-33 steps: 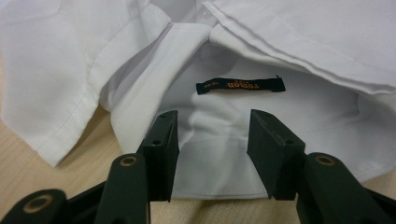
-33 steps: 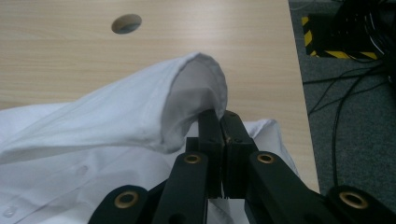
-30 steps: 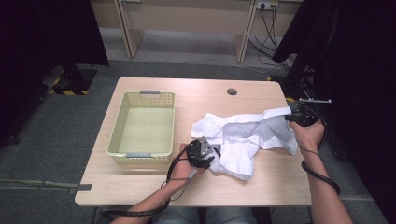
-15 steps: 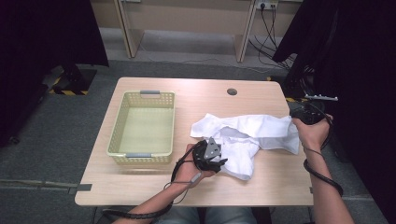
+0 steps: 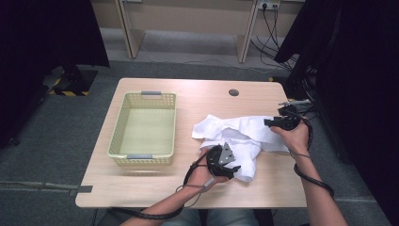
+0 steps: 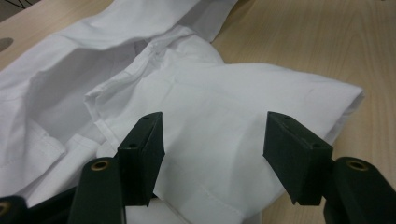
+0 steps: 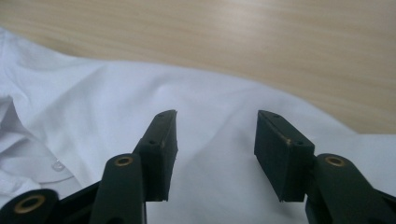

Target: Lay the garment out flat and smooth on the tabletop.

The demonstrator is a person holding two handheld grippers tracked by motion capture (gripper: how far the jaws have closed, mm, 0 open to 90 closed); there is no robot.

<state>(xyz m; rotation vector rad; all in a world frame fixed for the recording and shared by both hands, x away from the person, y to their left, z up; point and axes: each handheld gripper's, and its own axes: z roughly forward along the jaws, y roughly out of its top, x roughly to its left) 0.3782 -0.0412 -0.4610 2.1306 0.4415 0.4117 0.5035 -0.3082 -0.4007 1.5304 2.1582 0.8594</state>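
Note:
A crumpled white cloth (image 5: pixel 235 129) lies on the right half of the wooden table (image 5: pixel 197 99). My left gripper (image 5: pixel 231 168) hovers at the cloth's near edge. Its jaws have just been opening, and in the left gripper view they (image 6: pixel 212 123) stand apart above a folded hem of the cloth (image 6: pixel 224 93), pinching nothing. My right gripper (image 5: pixel 269 122) is at the cloth's right end and points left. Its jaws (image 7: pixel 215 116) have also just been opening and stand apart over flat white fabric (image 7: pixel 93 102), with nothing gripped.
A pale yellow plastic basket (image 5: pixel 160 157) with grey handles stands empty on the table's left half. A round cable hole (image 5: pixel 234 92) sits near the far edge. Dark curtains and cables hang past the table's right side.
The right gripper opened and let the lifted cloth end drop flat, then moved left over it. The left gripper slid right along the cloth's near edge and its jaws widened.

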